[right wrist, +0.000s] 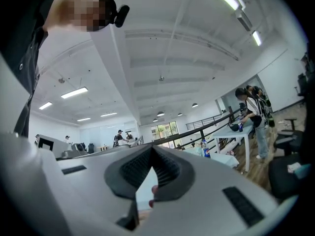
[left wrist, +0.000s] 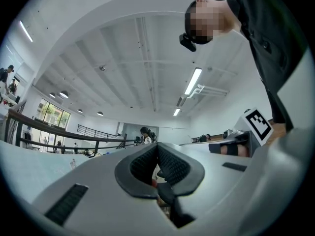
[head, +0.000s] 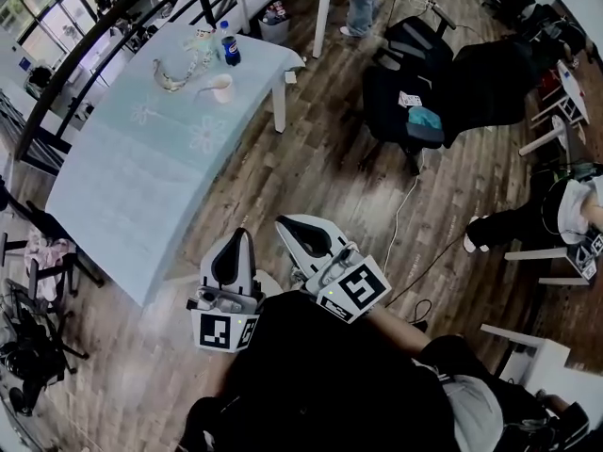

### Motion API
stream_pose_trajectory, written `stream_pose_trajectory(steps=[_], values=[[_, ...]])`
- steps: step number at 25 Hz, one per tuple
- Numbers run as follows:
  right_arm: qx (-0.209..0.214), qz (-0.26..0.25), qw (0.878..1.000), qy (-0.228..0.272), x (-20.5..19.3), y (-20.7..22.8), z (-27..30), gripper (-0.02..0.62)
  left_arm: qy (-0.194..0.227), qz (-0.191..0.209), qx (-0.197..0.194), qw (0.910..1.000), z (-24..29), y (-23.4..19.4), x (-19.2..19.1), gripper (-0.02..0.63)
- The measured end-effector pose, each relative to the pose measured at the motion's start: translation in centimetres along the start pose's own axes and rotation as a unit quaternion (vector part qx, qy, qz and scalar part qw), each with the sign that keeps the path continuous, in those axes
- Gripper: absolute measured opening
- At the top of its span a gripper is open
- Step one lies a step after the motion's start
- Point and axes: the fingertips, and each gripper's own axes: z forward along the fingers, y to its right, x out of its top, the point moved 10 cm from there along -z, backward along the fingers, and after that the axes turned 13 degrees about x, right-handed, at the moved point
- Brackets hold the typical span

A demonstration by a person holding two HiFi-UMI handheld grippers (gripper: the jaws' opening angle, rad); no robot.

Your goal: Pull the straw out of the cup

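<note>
Left tongs (head: 242, 236), right tongs (head: 286, 225) closed, empty

Bright light; fisheye edges, perhaps soft

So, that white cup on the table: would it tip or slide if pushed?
The cup looks small and open-topped, so it is probably light and easy to tip. It stands on a smooth pale tablecloth, so it may slide too. How full it is can't be seen.
</note>
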Motion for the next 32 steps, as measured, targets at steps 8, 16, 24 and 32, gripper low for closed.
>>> stream_pose_trajectory(steps=[8, 16, 24, 32], values=[[-0.003, 0.005, 1.0, -0.002, 0.3, 1.6, -0.5, 0.009, 0.0, 0.0, 0.0, 1.0, 1.3, 0.6, -0.2, 0.014], [-0.015, 0.005, 1.0, -0.01, -0.1, 4.3, 1.0, 0.009, -0.004, -0.006, -0.014, 0.9999, 4.8, -0.7, -1.3, 0.014], [-0.025, 0.008, 0.999, -0.021, 0.2, 9.8, 4.3, 0.009, -0.002, -0.013, -0.021, 0.9997, 11.5, -3.3, -2.4, 0.014], [-0.021, 0.008, 0.999, -0.033, 1.9, 15.9, 8.4, 0.009, 0.002, -0.018, -0.017, 0.9997, 18.6, -5.4, -2.4, 0.014]])
